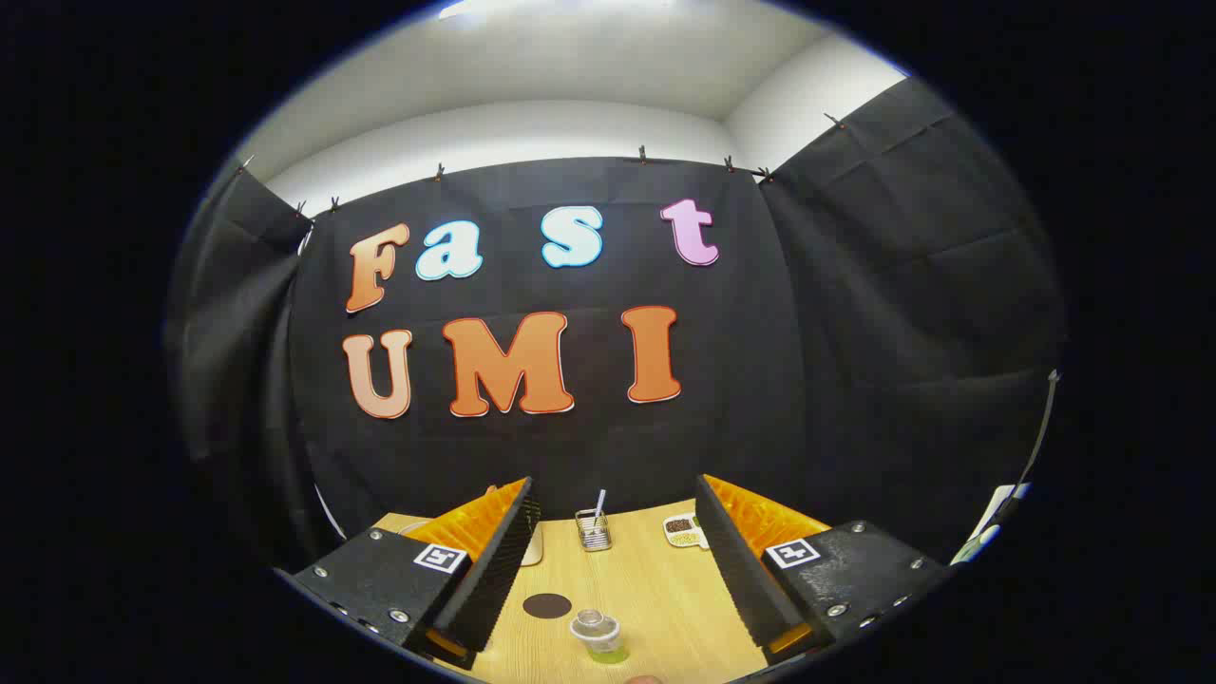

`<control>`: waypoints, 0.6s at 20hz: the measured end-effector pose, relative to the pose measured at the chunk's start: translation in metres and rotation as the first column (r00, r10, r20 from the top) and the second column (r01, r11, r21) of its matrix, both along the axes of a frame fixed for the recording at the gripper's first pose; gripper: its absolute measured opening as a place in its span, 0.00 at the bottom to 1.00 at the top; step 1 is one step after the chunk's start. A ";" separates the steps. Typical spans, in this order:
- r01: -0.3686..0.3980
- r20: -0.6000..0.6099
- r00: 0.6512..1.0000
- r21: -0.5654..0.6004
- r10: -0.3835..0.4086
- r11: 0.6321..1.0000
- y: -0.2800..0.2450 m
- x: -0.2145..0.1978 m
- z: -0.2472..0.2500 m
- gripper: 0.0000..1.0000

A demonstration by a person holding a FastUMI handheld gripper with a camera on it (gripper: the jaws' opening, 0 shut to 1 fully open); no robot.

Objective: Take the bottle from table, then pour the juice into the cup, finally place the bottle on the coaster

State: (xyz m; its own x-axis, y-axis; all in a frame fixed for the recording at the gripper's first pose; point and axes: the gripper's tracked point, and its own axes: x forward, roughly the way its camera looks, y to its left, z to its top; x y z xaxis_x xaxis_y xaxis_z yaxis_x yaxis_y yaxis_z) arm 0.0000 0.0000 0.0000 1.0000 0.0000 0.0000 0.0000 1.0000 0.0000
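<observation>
Ahead, the tongs [613,560] gape wide and empty over the surface [655,598]; between them sit the bottle [597,635], coaster [547,605], and a wire holder [594,532] beyond.

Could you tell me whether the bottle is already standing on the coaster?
No, the bottle stands on the table beside the coaster, between the open fingers.

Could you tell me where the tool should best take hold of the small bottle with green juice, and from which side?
Probably around the body of the bottle, below its clear cap, coming down and forward from above. It stands upright on the table between the open fingers of the tool, beside the dark coaster, so its round sides look free for both fingers.
</observation>
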 end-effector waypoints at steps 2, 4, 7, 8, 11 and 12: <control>-0.003 0.002 1.000 -0.019 0.003 1.000 0.000 -0.001 0.001 0.98; -0.009 -0.001 1.000 -0.026 0.009 1.000 0.002 -0.001 0.001 0.98; -0.020 0.003 1.000 -0.044 0.020 0.999 0.007 0.000 0.002 0.98; -0.020 0.003 1.000 -0.052 0.021 0.998 0.008 0.000 0.001 0.98; -0.020 0.004 1.000 -0.077 0.020 0.997 0.012 0.003 0.002 0.98; -0.025 0.004 1.000 -0.079 0.026 0.997 0.015 0.003 0.001 0.98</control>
